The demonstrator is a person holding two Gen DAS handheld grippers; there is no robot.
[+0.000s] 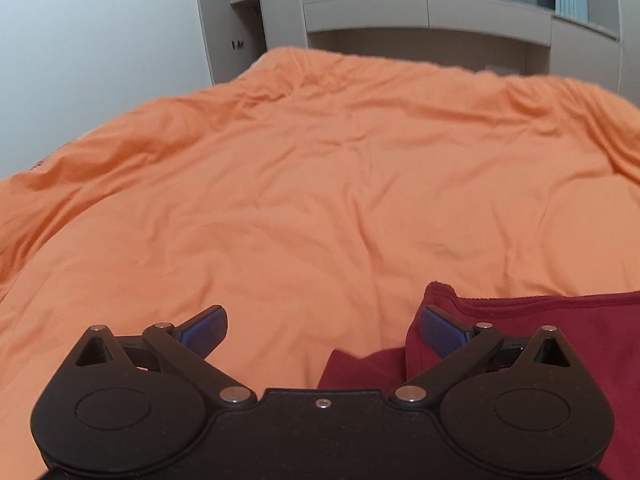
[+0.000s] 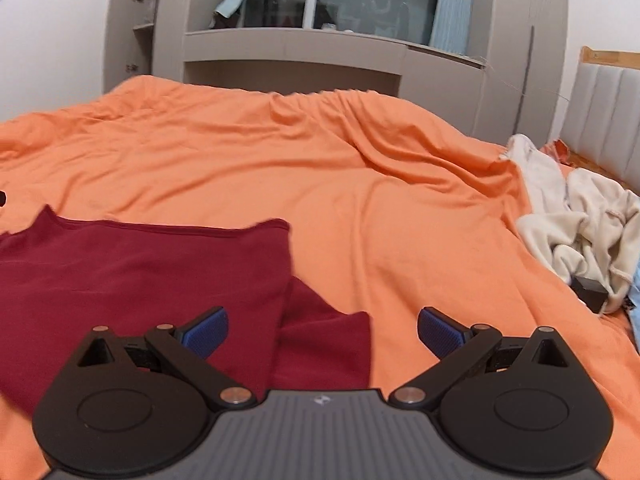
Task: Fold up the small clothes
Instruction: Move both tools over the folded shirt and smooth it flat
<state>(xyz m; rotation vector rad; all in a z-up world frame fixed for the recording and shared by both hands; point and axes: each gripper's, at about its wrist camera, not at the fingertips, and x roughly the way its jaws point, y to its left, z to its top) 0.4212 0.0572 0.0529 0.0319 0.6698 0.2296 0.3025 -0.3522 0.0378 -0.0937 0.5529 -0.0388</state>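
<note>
Fold looks partly begun, by my reading: the dark red garment (image 2: 140,276) lies on the bed's orange cover (image 2: 320,160), its main panel spread fairly flat, with one smaller flap (image 2: 324,344) sticking out from under its right edge toward me. That flap is not tucked in, and I see no tidy finished packet, so I judge most of the folding is left. A heap of cream clothes (image 2: 580,232) sits well apart at the right side of the bed, unfolded; more work there, probably. My left gripper (image 1: 323,328) hangs over the garment's left end with jaws spread wide and nothing between them; the right blue pad (image 1: 440,332) sits just beside or against a raised hemmed corner (image 1: 440,292), contact I cannot confirm. My right gripper (image 2: 323,330) is likewise wide apart and empty, poised above the right edge and the stray flap. Long axis of the garment runs left to right across both views, parallel to the near edge of the bed; its stitched hem (image 2: 168,228) faces away from me, toward the grey shelving (image 2: 292,48).
</note>
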